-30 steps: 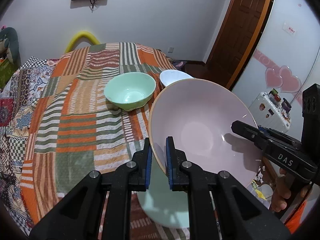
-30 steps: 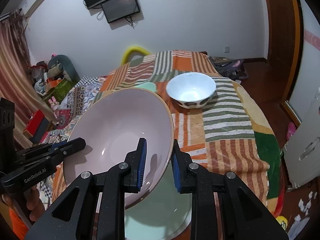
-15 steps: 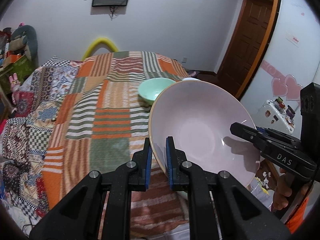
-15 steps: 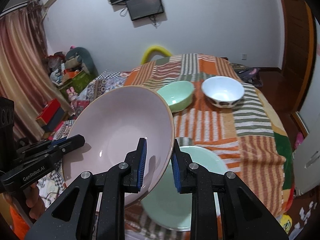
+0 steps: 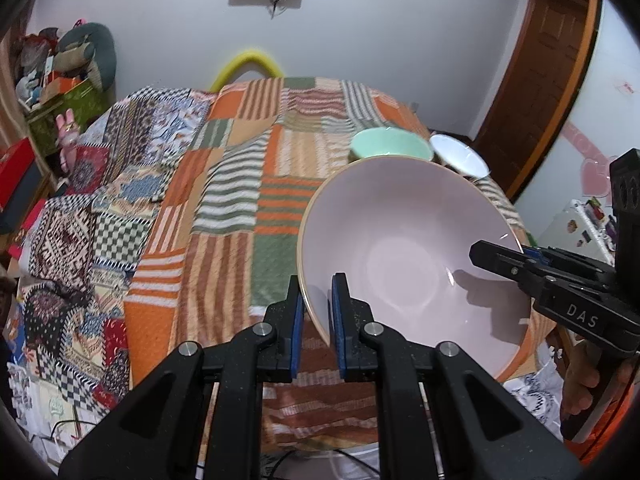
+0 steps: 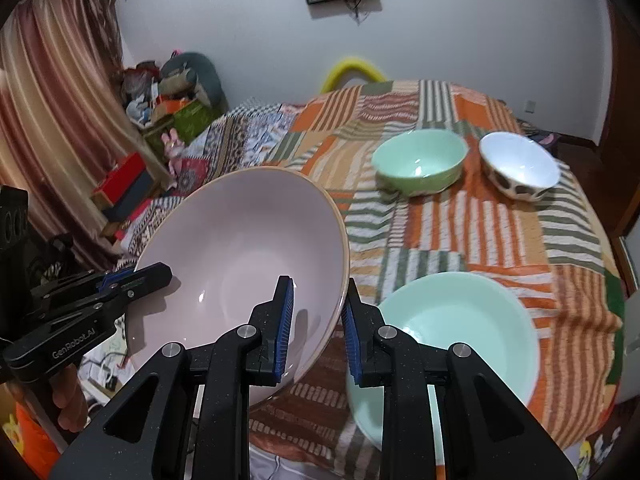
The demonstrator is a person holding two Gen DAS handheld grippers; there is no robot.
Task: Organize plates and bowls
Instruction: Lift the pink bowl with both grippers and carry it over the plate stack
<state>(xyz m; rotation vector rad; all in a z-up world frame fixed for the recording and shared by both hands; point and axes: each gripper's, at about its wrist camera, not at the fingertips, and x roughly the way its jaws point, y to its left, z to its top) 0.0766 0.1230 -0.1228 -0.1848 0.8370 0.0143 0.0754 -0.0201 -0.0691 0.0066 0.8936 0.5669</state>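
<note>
Patchwork bedspread (image 6: 460,236) below; left gripper (image 5: 316,312) and right gripper (image 6: 316,312) clamp pink bowl (image 6: 240,264) rims, carrying. Next: lower gently, release both.

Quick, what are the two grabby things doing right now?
Left hand-held gripper: closed on the pink bowl's rim.
Right hand-held gripper: closed on the same bowl's opposite rim.

The right gripper (image 6: 316,312) pinches the rim of a big pink bowl (image 6: 240,264), held tilted above the patchwork bedspread (image 6: 500,232); the left gripper (image 6: 136,280) grips its far edge. A pale green plate (image 6: 472,328) lies just beside it; a green bowl (image 6: 420,160) and a white spotted bowl (image 6: 520,164) sit beyond
</note>
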